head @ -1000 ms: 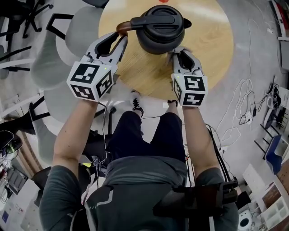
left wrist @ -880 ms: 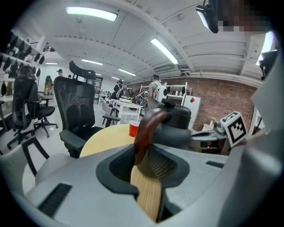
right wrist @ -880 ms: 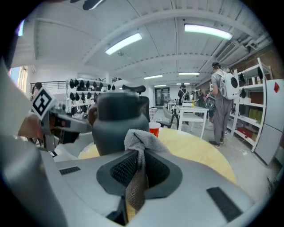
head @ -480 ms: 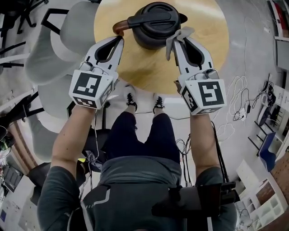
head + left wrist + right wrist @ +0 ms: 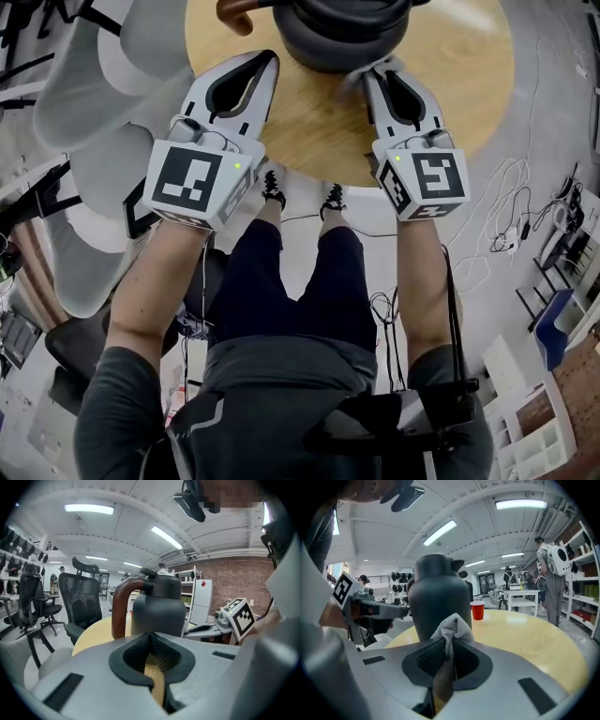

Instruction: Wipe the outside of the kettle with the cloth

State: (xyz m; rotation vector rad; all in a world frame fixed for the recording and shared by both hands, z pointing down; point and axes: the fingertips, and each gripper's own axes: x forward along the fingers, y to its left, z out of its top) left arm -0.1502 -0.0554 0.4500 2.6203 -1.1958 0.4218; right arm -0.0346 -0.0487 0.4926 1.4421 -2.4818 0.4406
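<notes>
Layout: kettle [image 5: 342, 37] upright on counter [image 5: 450, 94] | right gripper [image 5: 377, 70] pinching cloth [image 5: 451, 626], kettle's near wall straight ahead, contact unclear | left gripper [image 5: 270, 61] pressed together, empty, just beside kettle's handle [image 5: 118, 611].

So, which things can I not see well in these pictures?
Lid and handle of the kettle: head view, partly cut off by the top edge.
Whether the cloth touches the kettle: right gripper view, the bunched cloth itself covers the spot.
Base of the kettle: left gripper view, hidden behind the left hand-held gripper.
</notes>
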